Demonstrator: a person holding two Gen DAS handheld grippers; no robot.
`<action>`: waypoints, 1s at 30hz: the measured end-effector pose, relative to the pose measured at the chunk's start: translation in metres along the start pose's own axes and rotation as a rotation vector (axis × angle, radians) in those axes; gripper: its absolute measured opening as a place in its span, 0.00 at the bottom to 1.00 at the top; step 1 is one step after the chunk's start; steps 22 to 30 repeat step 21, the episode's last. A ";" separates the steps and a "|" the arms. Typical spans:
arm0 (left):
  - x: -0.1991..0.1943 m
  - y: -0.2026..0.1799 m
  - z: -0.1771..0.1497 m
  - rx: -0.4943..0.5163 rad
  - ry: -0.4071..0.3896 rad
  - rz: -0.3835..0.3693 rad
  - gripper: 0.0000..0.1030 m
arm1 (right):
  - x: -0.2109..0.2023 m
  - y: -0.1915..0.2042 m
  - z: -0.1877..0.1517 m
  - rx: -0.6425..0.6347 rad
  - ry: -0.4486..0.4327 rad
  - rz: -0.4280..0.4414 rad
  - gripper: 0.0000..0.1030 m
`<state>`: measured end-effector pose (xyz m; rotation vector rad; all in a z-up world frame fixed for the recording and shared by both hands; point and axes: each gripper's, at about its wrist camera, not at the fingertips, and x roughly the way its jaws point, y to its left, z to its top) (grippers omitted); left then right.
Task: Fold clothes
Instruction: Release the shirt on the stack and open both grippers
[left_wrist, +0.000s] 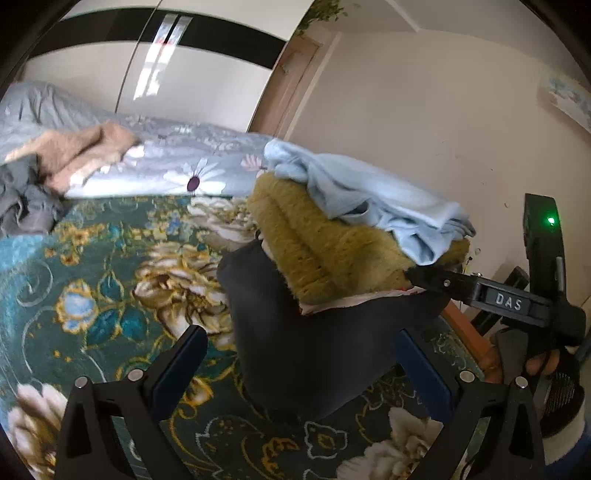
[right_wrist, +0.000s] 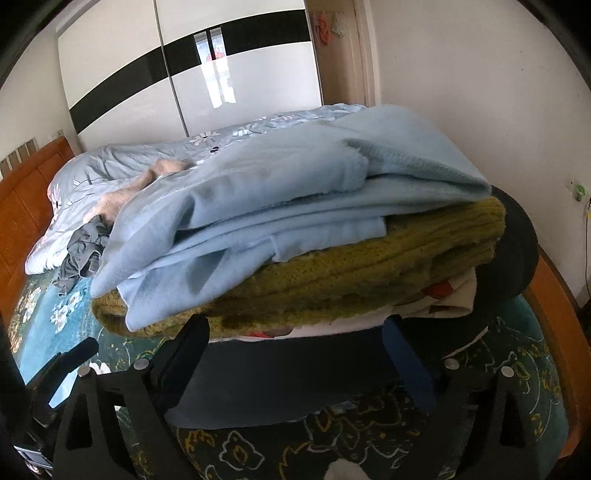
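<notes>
Both tools are built of matte black plastic. The left tongs (left_wrist: 301, 373) end in two flat fingers faced with dark blue pads (left_wrist: 177, 373), each bracket behind them carrying round silver bolt heads and a triangular cut-out. The right tongs (right_wrist: 295, 354) are made the same way, with one blue-faced finger and one that looks near black. From the left camera, the right tool's body bears a raised grey label reading "DAS" and a small green light. The hand (left_wrist: 550, 365) on it wears a black mesh glove with a pale cuff.
</notes>
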<state>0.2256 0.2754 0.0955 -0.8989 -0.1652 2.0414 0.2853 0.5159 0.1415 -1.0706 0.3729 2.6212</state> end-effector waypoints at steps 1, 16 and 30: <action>0.002 0.001 0.000 -0.007 0.002 0.001 1.00 | 0.001 0.001 0.000 -0.003 0.000 -0.010 0.96; -0.013 -0.008 0.007 0.059 -0.138 0.098 1.00 | 0.009 0.014 0.000 0.007 0.011 -0.106 1.00; -0.019 -0.007 0.008 0.060 -0.156 0.098 1.00 | 0.005 0.016 -0.001 0.011 0.020 -0.102 1.00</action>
